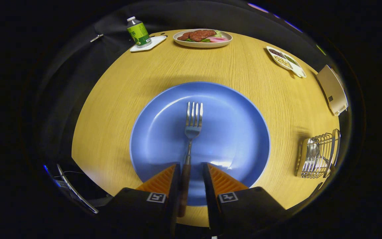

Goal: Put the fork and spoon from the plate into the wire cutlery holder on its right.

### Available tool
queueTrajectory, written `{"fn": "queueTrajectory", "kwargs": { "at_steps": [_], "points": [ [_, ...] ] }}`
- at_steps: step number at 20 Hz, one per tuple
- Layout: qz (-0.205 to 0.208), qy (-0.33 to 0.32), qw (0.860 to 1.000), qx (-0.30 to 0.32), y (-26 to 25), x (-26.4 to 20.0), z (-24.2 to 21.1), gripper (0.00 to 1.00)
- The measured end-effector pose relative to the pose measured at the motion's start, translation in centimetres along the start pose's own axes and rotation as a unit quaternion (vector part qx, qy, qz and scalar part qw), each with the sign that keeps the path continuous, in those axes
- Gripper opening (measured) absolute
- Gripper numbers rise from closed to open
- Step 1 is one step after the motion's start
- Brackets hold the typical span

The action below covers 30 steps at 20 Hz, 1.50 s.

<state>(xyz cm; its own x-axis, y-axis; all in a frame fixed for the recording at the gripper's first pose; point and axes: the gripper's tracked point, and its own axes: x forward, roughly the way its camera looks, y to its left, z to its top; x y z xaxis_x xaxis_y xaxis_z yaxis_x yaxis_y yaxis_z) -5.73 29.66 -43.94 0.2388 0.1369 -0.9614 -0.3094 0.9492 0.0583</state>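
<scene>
A metal fork [192,124] with a wooden handle lies on the blue plate [237,132], tines pointing away from me. Its handle runs back between my gripper's [191,165] fingers. The handle rests against the left finger, while a gap separates it from the right finger, so the gripper is open around it. The wire cutlery holder [318,154] stands on the table to the right of the plate. A spoon [312,149] stands inside it, bowl up.
The round wooden table [111,109] carries a green bottle [138,32] on a white coaster at the far left. A plate of food [202,37] sits at the far middle, a divided snack dish [285,60] at the far right. A chair back [333,89] stands beyond the table's right edge.
</scene>
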Motion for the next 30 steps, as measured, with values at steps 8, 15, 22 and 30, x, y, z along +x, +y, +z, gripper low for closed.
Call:
{"fn": "queueTrajectory", "kwargs": {
  "at_steps": [8,15,22,30],
  "points": [
    [0.067,0.018,0.998,-0.003,0.3,-0.7,-0.1,0.07],
    [0.097,-0.011,0.995,-0.03,-1.4,-4.6,1.0,0.07],
    [0.1,-0.049,0.994,-0.024,-7.1,-12.1,1.9,0.07],
    [0.055,-0.025,0.998,-0.027,-19.0,-19.6,0.3,0.07]
  ]
}}
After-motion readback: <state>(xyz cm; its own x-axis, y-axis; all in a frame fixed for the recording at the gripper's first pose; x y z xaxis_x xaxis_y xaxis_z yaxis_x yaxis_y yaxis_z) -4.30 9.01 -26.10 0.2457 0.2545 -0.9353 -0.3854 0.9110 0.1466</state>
